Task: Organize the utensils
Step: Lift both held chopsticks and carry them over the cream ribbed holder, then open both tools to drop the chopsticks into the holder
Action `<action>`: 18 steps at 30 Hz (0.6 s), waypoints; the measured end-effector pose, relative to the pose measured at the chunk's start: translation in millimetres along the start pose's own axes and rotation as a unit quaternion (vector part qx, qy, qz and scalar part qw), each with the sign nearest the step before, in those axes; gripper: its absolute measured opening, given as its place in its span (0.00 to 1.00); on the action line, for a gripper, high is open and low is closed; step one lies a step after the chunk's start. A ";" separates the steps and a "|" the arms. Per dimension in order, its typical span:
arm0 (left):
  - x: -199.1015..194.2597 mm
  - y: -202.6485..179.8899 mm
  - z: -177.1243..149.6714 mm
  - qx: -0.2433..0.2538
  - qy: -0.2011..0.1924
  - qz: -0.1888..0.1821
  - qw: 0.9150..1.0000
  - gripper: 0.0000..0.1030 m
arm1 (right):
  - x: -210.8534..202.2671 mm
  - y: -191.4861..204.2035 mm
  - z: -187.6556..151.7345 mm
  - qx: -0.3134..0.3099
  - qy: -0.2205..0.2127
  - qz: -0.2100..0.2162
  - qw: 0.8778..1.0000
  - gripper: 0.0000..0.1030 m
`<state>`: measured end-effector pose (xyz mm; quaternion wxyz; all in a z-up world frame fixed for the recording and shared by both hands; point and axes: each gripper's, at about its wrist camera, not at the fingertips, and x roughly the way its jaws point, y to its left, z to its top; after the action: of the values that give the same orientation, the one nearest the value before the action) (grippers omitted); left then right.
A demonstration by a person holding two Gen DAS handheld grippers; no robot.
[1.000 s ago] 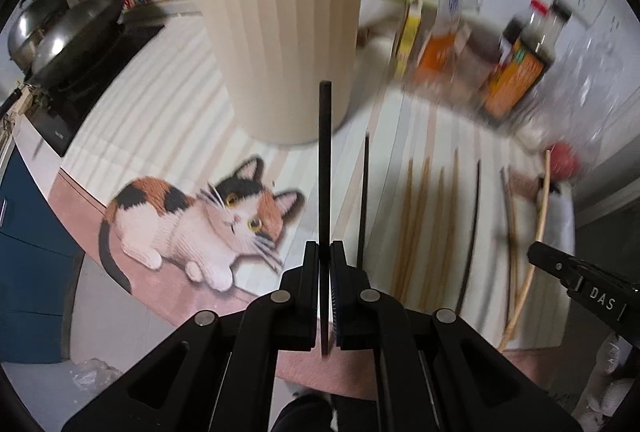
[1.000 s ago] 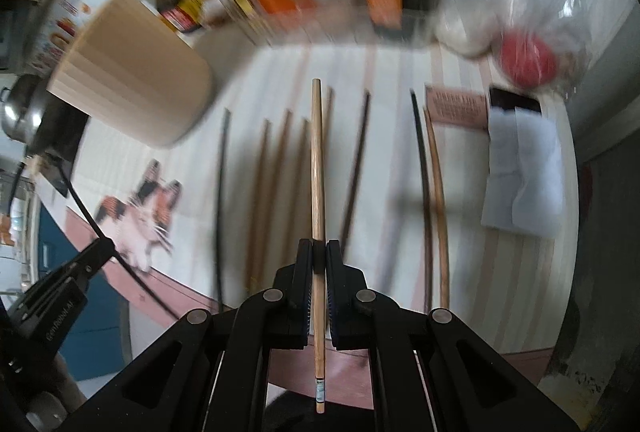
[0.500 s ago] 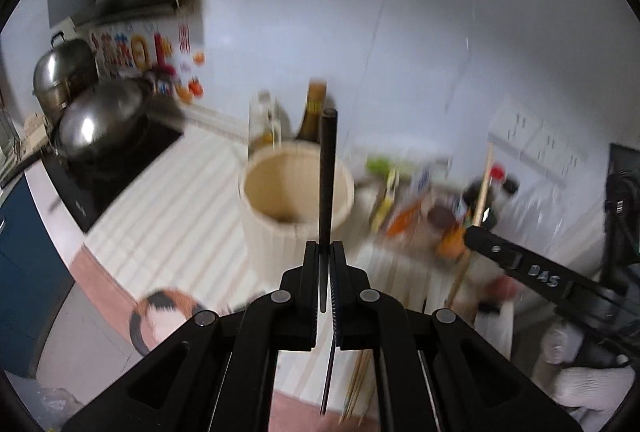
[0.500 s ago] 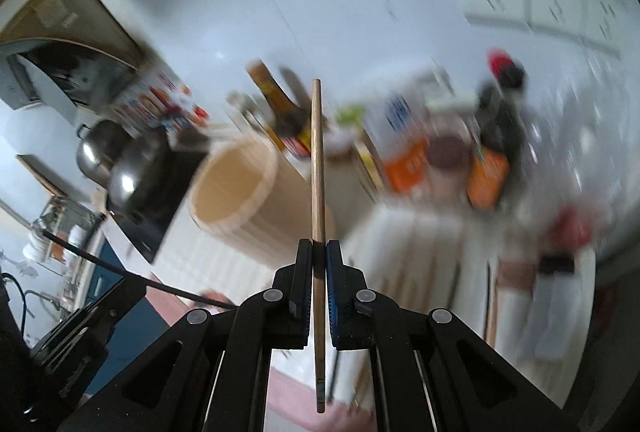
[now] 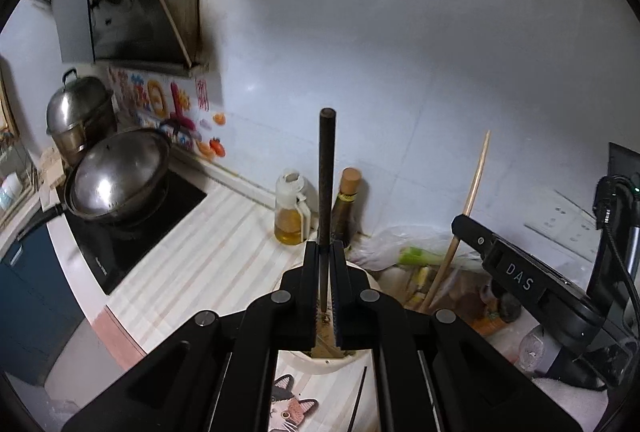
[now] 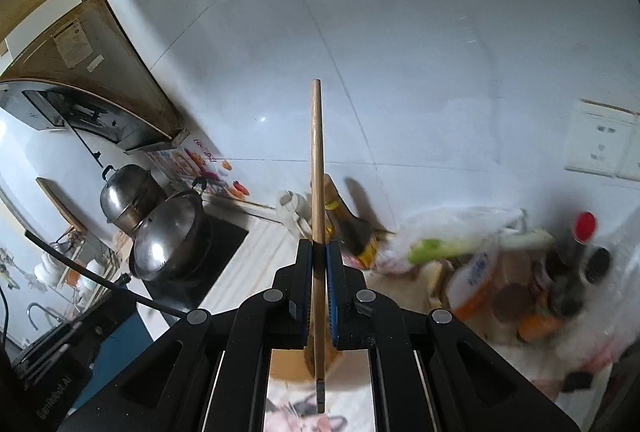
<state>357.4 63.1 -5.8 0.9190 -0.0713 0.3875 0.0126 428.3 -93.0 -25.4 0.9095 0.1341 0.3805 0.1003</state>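
Observation:
My left gripper (image 5: 328, 252) is shut on a black chopstick (image 5: 326, 171) that stands upright, its lower end over the open mouth of the cream holder (image 5: 332, 356), seen below the jaws. My right gripper (image 6: 319, 252) is shut on a light wooden chopstick (image 6: 317, 159), also upright, with the holder (image 6: 288, 368) partly visible under it. In the left wrist view the right gripper (image 5: 456, 224) shows at the right with its wooden chopstick (image 5: 474, 187). One black chopstick (image 5: 358, 404) lies on the cat mat (image 5: 288, 408).
A wok (image 5: 116, 179) and a steel pot (image 5: 78, 111) sit on the black hob at the left. An oil bottle (image 5: 290, 211) and a sauce bottle (image 5: 346, 207) stand behind the holder. Bags, jars and bottles (image 6: 520, 280) crowd the back right by the wall.
Both grippers have tilted up from the counter, turning their chopsticks upright, and have come over the holder. The row of chopsticks on the counter has dropped out of view.

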 end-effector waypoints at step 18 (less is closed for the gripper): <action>113.6 32.6 -41.6 -0.052 0.144 -0.006 0.988 0.03 | 104.5 2.0 -43.2 -0.057 0.081 0.011 0.995 0.07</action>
<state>404.7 85.9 -119.6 0.8487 -0.1229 0.5140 0.0169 469.3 -54.2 -123.3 0.8808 0.0780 0.4450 0.1419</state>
